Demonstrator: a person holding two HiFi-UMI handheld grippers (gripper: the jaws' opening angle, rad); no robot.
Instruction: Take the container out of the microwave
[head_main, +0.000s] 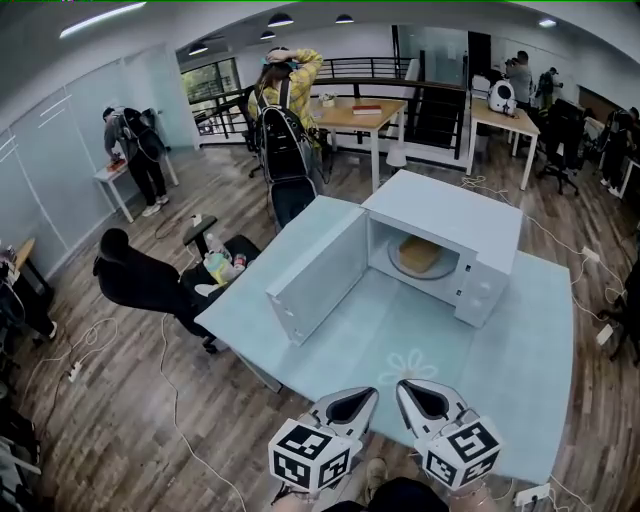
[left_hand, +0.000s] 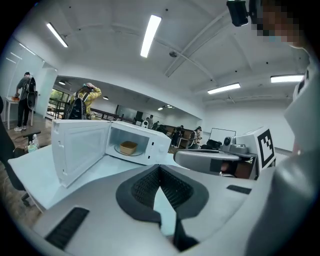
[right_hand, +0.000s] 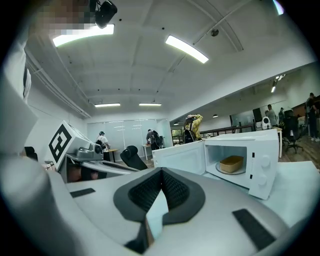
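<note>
- Head view: a white box-shaped microwave (head_main: 445, 225) stands on the pale blue table (head_main: 520, 350), its door (head_main: 320, 280) swung wide open.
- A tan rectangular container (head_main: 420, 255) sits inside on the round turntable plate (head_main: 398, 268).
- The left gripper (left_hand: 160, 168) and right gripper (right_hand: 161, 171) hover near the table's front edge, fingers pressed together on nothing, well apart from the microwave.

Door (head_main: 318, 282) swung wide left, flanking approach; microwave (head_main: 450, 222) cavity mouth unblocked; table (head_main: 400, 345) before it bare; container (head_main: 419, 254) alone inside.
</note>
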